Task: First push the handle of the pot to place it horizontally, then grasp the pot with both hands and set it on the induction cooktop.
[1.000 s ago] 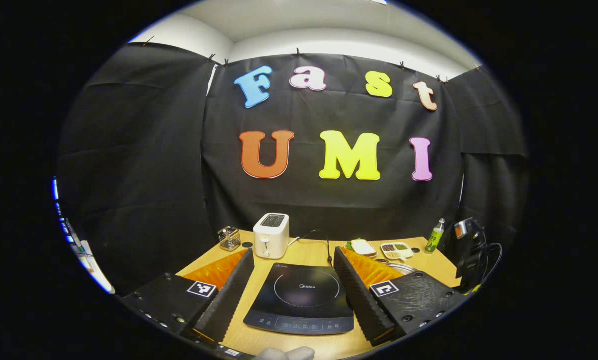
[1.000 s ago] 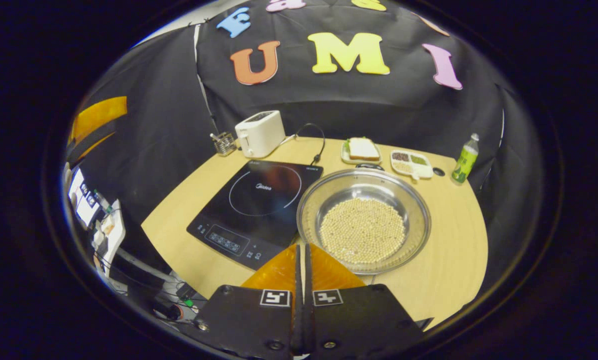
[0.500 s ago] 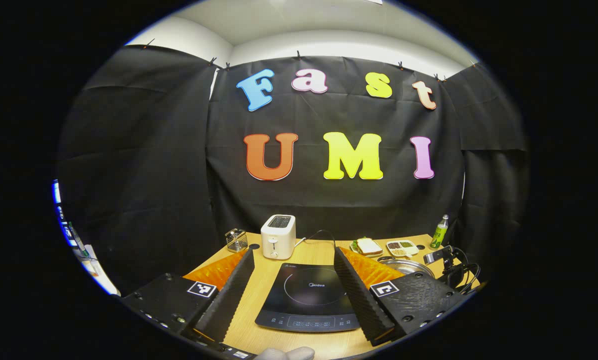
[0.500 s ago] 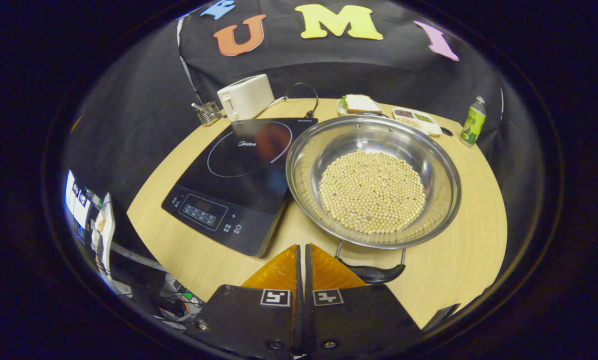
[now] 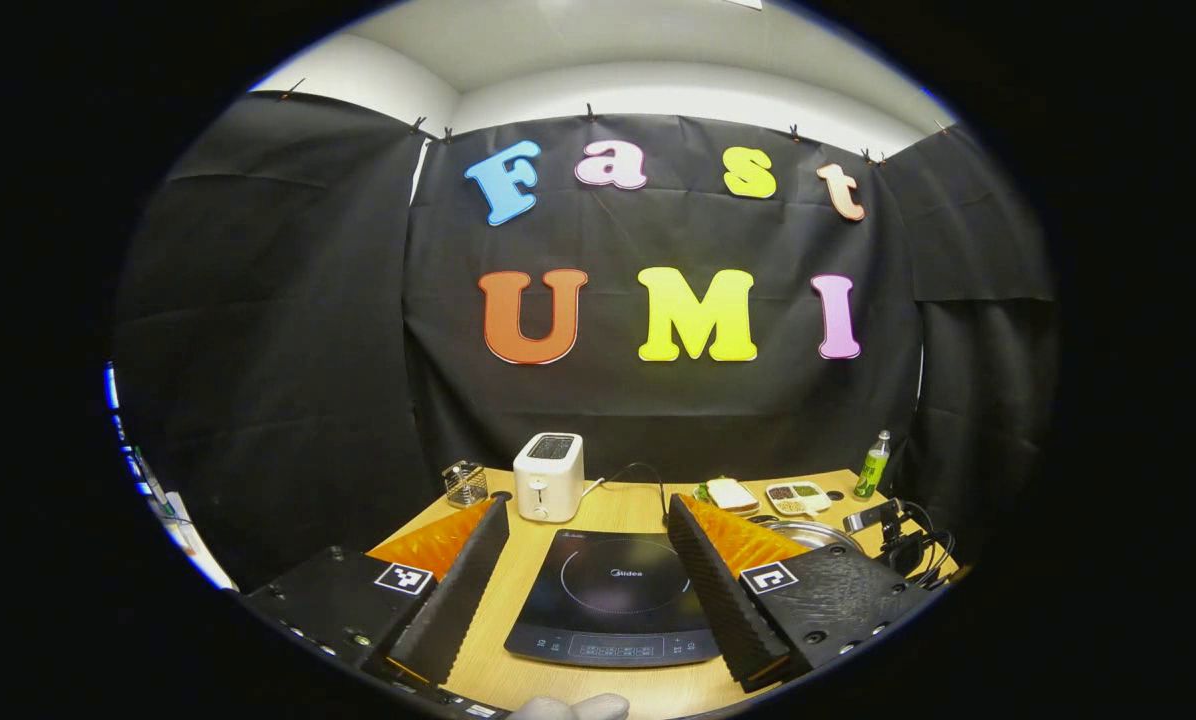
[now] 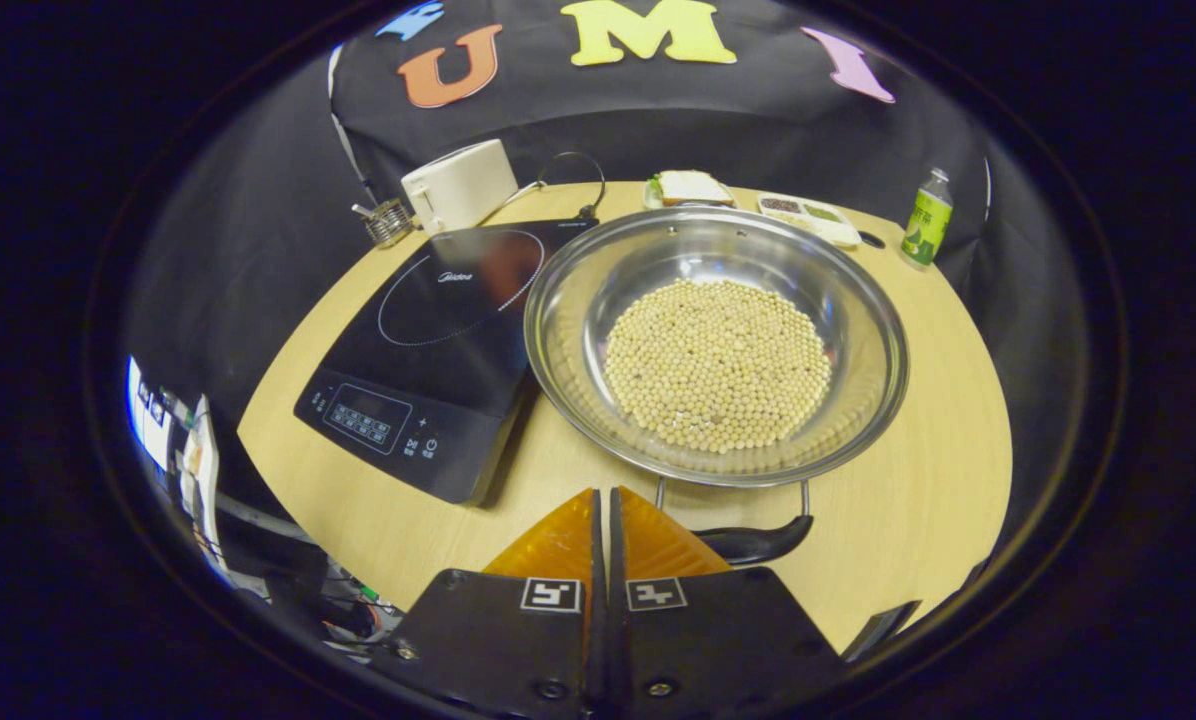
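A shiny steel pot [image 6: 578,330] full of pale beans sits on the wooden table to the right of the black induction cooktop [image 6: 428,350]. Its dark near handle [image 6: 758,545] points toward me, just right of my right gripper [image 6: 603,495], which is shut with nothing between its fingers and hovers over the table's near edge. In the left gripper view my left gripper [image 5: 588,515] stands open above the cooktop [image 5: 613,600], and the pot's rim [image 5: 818,533] peeks past its right finger. The right gripper [image 5: 883,520] shows farther off beside the pot.
A white toaster [image 6: 458,185], a small wire holder [image 6: 388,222], a plate with a sandwich [image 6: 688,187], a divided dish [image 6: 808,215] and a green bottle [image 6: 923,220] line the table's far side. A cable [image 6: 568,170] runs to the cooktop. Black cloth walls close in behind.
My right gripper has moved forward and down toward the pot, whose near handle came into sight. The left gripper has stayed open over the cooktop with only slight drift.
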Demonstrator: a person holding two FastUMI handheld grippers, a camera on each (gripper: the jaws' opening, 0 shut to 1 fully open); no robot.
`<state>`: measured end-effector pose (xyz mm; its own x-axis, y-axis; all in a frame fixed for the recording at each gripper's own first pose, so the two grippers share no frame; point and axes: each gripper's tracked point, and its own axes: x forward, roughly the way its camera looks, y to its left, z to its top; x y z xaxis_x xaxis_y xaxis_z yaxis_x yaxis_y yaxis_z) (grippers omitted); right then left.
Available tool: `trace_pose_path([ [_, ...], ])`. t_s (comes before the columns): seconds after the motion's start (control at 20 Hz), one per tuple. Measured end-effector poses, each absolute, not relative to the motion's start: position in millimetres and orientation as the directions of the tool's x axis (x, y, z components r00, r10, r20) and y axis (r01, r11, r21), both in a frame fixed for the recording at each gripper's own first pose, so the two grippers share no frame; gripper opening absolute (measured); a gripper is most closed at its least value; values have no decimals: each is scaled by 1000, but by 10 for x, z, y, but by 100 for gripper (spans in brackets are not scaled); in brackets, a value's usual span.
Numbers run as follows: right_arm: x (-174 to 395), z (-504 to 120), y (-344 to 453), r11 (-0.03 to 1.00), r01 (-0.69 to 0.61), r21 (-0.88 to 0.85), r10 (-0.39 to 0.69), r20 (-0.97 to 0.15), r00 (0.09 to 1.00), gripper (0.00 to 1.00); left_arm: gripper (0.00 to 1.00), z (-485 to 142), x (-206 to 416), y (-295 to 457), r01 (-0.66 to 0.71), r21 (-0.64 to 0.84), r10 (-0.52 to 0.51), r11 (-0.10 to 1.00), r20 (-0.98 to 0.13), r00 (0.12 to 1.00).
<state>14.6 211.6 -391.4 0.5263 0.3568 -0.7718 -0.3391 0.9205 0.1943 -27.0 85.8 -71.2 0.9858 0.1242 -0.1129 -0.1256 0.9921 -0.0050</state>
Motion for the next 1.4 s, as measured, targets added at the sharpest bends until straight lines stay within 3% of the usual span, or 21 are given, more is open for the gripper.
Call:
trace_pose_path([
  [0.75, 250, -4018, 1459, 954, -266, 135, 266, -790, 552, 0, 96, -719, -133, 700, -81, -9, 80, 997, -105, 991],
  [1.25, 404, -4098, 957, 974, -201, 107, 204, -805, 557, 4, 96, -676, -29, 524, -59, -4, 59, 998, -97, 994],
  [1.3, 427, -4100, 908, 976, -193, 106, 198, -805, 559, 0, 96, -676, -8, 504, -59, 0, 59, 998, -96, 994],
  [1.35, 457, -4099, 864, 976, -188, 106, 195, -804, 561, 4, 96, -689, -1, 485, -59, 1, 59, 998, -99, 993],
  [1.4, 489, -4090, 814, 977, -185, 104, 192, -803, 564, 0, 96, -686, 25, 467, -59, -1, 58, 998, -99, 993],
])
